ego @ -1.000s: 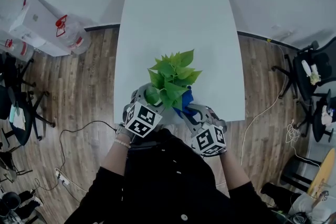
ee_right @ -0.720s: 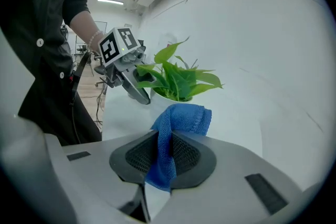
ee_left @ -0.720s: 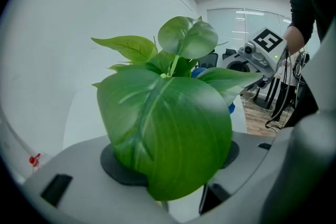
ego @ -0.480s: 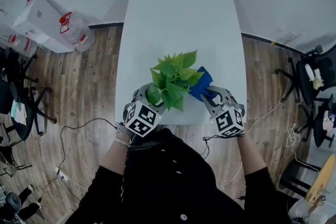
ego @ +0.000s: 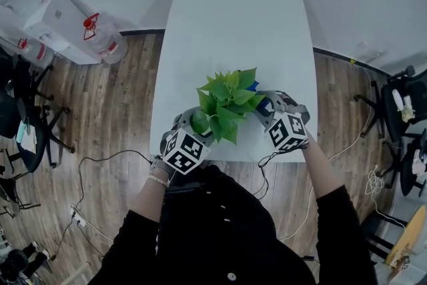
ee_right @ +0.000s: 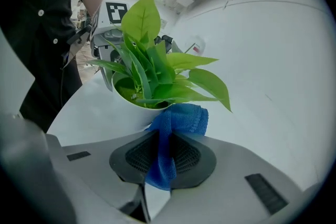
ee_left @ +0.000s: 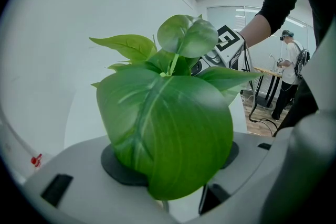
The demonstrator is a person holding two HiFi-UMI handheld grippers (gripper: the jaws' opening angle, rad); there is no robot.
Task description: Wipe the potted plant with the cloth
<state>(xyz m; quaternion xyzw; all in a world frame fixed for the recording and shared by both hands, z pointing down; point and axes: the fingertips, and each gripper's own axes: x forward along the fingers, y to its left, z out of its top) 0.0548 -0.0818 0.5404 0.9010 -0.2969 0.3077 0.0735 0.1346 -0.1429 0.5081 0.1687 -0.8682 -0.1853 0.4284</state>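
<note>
A leafy green plant (ego: 227, 100) in a white pot (ee_right: 134, 107) stands near the front edge of the white table (ego: 233, 17). My left gripper (ego: 200, 122) reaches in from the front left. Its fingers (ee_right: 106, 73) sit on either side of the pot, and the jaws stand wide. In the left gripper view a big leaf (ee_left: 168, 128) fills the gap and hides the pads. My right gripper (ego: 263, 105) is at the plant's right side, shut on a folded blue cloth (ee_right: 176, 123). The cloth's tip lies against the pot, under the low leaves.
The pot stands close to the table's near edge (ego: 233, 158). Office chairs (ego: 393, 93) stand at the right and white storage boxes (ego: 47, 23) at the left. Cables (ego: 100, 167) trail over the wooden floor. A person (ee_left: 290, 60) stands far off in the room.
The right gripper has carried the blue cloth from the front of the plant round to its right side, rolling as it went. The left gripper and the plant have stayed put.
</note>
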